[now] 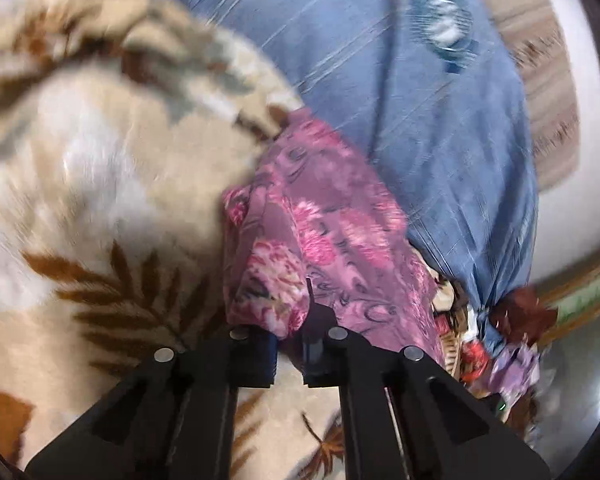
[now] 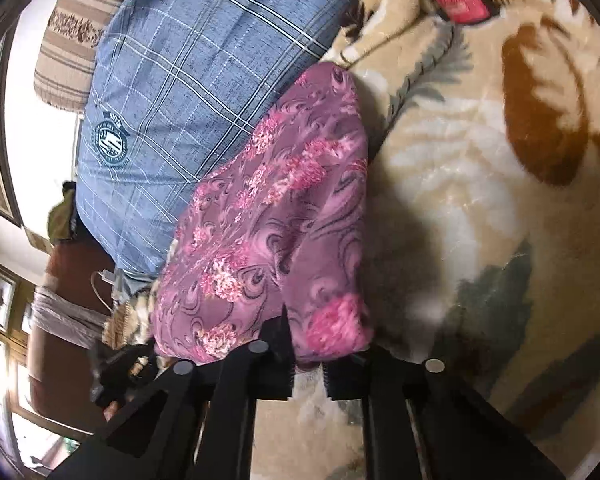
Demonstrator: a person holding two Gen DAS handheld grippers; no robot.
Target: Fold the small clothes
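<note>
Both tongs, left (image 1: 290,354) and right (image 2: 308,372), pinch my mauve floral-print cloth (image 2: 276,216); thin edge grips could slip, dropping it.

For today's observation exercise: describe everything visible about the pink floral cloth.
The pink floral cloth is thin, mauve fabric printed with pink blossoms and dark swirls. It lies doubled over and rumpled on the beige leaf-patterned blanket, its far side against the blue checked pillow. Both near corners are pinched: the left tongs and the right tongs are each closed on its edge.
</note>
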